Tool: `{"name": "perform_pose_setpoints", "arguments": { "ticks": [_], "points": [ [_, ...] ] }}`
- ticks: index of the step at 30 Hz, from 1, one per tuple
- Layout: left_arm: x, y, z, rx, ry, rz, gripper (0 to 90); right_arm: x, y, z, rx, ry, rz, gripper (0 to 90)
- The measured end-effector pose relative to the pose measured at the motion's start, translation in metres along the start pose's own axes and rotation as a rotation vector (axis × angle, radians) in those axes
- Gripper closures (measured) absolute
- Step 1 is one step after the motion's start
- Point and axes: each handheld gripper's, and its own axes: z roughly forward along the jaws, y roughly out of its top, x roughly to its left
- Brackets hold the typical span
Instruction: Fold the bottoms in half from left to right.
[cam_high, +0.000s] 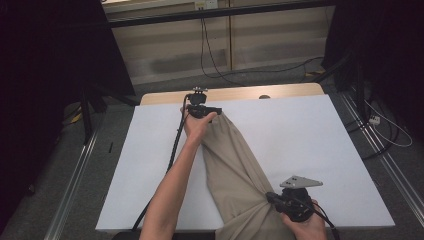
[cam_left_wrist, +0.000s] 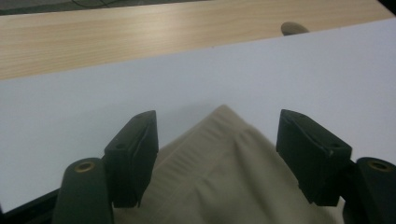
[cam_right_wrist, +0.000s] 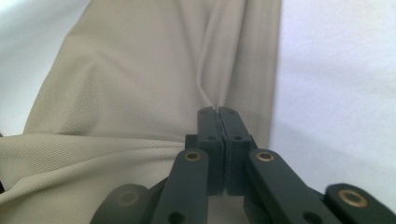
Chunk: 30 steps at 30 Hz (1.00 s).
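A beige cloth (cam_high: 235, 165) lies on the white table sheet (cam_high: 305, 130), running from the far middle down to the near edge. At its far end is my left gripper (cam_high: 202, 111), low over the sheet. In the left gripper view this gripper (cam_left_wrist: 217, 135) is open, and the cloth's hemmed corner (cam_left_wrist: 224, 177) lies between the jaws without touching either pad. My right gripper (cam_high: 272, 198) is at the cloth's near end. Its jaws (cam_right_wrist: 218, 112) are shut on a pinched fold of the cloth (cam_right_wrist: 140, 70), which bunches into creases there.
A strip of bare wooden tabletop (cam_high: 230, 93) with a round hole (cam_left_wrist: 294, 28) runs behind the white sheet. White sheet lies on both sides of the cloth. Cables trail over the floor behind the table, and dark stands flank it.
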Motion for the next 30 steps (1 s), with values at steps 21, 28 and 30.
{"name": "perform_pose_setpoints", "arguments": {
  "ticks": [21,28,30],
  "points": [
    [-0.024,-0.106,-0.072,0.076,-0.141,0.148,41.6,0.002,-0.014,-0.025,-0.021,-0.014,-0.082,79.8],
    [-0.031,-0.133,-0.082,0.074,-0.129,0.197,32.6,0.035,-0.019,-0.009,0.023,0.086,-0.169,64.1],
    [-0.032,-0.138,-0.080,0.079,-0.114,0.222,31.3,0.035,-0.019,-0.006,0.033,0.076,-0.165,62.0]
  ]
}}
